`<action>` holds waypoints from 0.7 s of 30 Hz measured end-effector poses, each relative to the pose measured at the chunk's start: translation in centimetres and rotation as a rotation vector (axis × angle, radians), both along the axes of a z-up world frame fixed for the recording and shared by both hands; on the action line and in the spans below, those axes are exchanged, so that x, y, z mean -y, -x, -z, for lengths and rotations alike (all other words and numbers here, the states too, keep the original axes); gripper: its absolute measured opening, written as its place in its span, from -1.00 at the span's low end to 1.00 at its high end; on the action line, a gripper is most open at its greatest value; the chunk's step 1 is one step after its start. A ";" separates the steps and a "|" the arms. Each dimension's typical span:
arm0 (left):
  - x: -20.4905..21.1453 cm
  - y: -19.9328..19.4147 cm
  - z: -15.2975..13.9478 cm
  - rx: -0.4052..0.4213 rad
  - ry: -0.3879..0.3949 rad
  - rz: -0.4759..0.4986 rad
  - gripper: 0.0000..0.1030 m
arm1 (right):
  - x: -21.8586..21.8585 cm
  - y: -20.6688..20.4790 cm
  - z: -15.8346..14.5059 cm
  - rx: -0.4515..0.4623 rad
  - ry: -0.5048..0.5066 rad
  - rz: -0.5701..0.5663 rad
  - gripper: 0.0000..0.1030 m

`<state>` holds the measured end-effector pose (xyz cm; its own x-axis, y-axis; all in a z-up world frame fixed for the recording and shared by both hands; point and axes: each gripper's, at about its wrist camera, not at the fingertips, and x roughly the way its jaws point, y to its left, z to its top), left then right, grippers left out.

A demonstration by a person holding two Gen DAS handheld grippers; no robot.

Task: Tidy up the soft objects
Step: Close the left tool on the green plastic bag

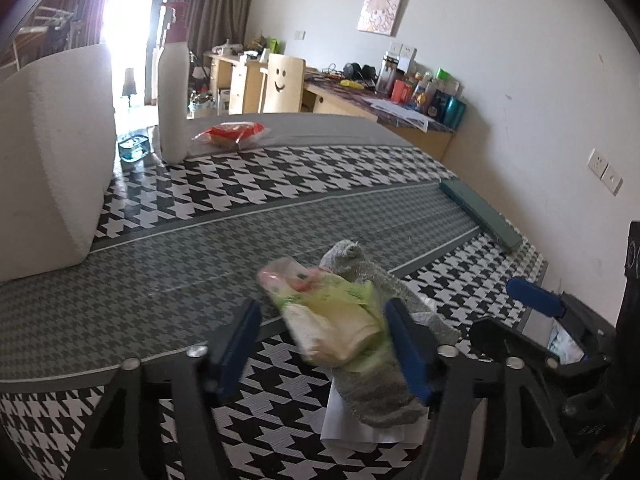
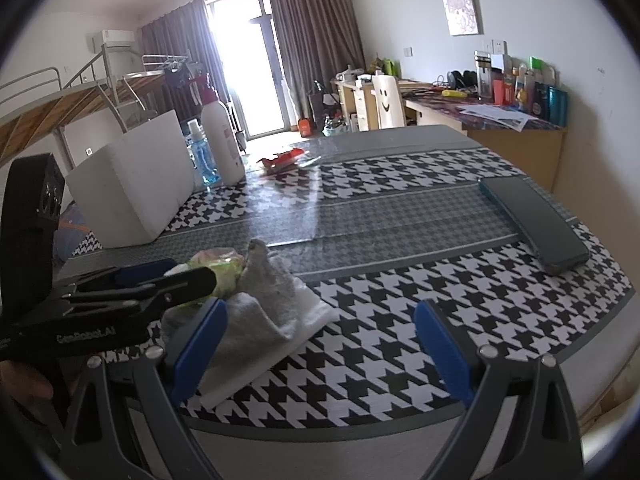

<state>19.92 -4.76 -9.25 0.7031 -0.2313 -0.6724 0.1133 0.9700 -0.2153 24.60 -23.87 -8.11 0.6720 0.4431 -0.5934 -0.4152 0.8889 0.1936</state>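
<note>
Grey sock (image 1: pixel 372 364) lengthwise away from camera, green-yellow packet (image 1: pixel 340 320) atop between half-open left jaws; right jaws wide, empty.

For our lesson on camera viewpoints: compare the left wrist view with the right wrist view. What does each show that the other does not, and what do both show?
Only the left wrist view: the left claw from behind, its blue pads either side of the green packet; whether they press it is unclear.

Only the right wrist view: the right claw open over bare tablecloth, the metal stairs, the air conditioner.

Both: the grey sock, the white block, the white bottle, the red packet, the dark case, the smiley chair.
</note>
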 end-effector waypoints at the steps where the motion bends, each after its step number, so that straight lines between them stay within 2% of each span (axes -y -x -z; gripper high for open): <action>1: 0.0 -0.1 0.1 -0.003 0.002 0.004 0.11 | 0.1 -0.1 0.0 -0.004 -0.003 0.000 0.88; 7: 0.0 0.0 0.1 0.004 0.003 0.006 -0.18 | -0.1 -0.2 0.2 -0.010 -0.008 -0.004 0.88; 11: 0.0 0.1 0.2 0.003 0.002 0.020 -0.46 | -0.6 -0.1 0.2 -0.010 -0.005 -0.016 0.88; 14: -0.4 0.5 -0.1 0.014 0.003 0.022 -0.54 | -1.1 0.1 0.1 -0.010 -0.003 -0.024 0.88; 21: -1.4 1.6 -0.8 0.045 0.002 0.000 -0.55 | -1.7 0.3 -0.1 -0.015 -0.011 -0.051 0.88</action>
